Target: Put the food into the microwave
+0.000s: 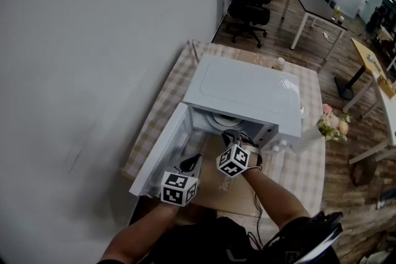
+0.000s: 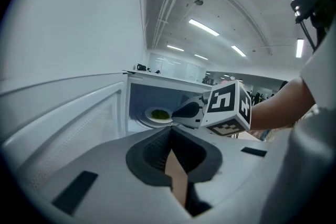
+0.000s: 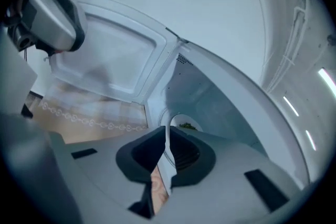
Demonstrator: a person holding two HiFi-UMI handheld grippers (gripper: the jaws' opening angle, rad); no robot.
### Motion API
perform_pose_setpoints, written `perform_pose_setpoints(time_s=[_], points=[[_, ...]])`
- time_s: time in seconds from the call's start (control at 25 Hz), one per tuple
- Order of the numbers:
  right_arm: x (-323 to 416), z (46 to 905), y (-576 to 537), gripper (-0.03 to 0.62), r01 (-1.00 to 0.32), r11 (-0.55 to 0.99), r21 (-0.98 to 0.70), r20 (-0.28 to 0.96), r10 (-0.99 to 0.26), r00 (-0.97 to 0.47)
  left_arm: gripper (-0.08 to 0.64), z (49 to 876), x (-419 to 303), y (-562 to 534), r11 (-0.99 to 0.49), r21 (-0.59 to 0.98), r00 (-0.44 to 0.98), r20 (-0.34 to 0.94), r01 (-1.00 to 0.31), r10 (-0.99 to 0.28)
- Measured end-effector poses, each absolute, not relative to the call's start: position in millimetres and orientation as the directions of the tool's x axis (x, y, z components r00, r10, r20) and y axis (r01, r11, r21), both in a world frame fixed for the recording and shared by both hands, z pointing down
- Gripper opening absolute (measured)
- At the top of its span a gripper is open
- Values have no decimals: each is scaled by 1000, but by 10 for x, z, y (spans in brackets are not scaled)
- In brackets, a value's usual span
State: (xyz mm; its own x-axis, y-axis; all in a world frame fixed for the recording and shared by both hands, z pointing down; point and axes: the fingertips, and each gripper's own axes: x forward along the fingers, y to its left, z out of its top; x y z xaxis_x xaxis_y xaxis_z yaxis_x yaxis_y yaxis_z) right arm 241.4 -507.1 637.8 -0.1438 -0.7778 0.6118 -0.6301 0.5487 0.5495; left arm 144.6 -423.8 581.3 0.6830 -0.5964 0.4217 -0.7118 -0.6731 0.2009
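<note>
While your left gripper (image 2: pixel 170 136) hangs closed on nothing beside the open door (image 1: pixel 164 148), your right gripper (image 3: pixel 167 139) pinches the near rim of the plate (image 2: pixel 149 116), which sits inside the microwave (image 1: pixel 247 89). The green food (image 2: pixel 160 113) lies at the plate's centre. I judge the plate stiff, light, slick and breakable, so grip only its rim.

Worktop (image 1: pixel 303 176), checked cloth cover. Carries: white microwave (image 1: pixel 247 91), door open; tan mat (image 1: pixel 213 185) before it; small bottle (image 1: pixel 279 63) behind; flowers (image 1: pixel 332 122) at right edge.
</note>
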Motion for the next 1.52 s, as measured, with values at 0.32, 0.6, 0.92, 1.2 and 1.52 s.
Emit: perform_pose_setpoints(time_s=[0.32, 0.6, 0.92, 1.2, 1.52], points=[[2437, 5941, -4610, 20, -834, 394, 386, 569, -813, -121, 9, 5495, 1321, -3987, -738, 158, 731, 376, -656, -569], [2409, 5575, -4163, 15, -935, 279, 221, 512, -849, -132, 9, 5239, 1239, -3703, -796, 83, 772, 322, -600, -548], [2216, 5082, -3679, 17, -976, 197, 92, 407, -902, -144, 9, 4949, 980, -3480, -775, 49, 759, 249, -630, -601], [2075, 4851, -3253, 11, -990, 142, 6, 343, -930, -131, 8, 4700, 868, -3323, -805, 74, 801, 185, -589, -569], [2031, 4632, -2946, 9, -997, 78, -18, 285, -955, -79, 8, 4730, 807, -3164, -816, 93, 814, 196, -571, -547]])
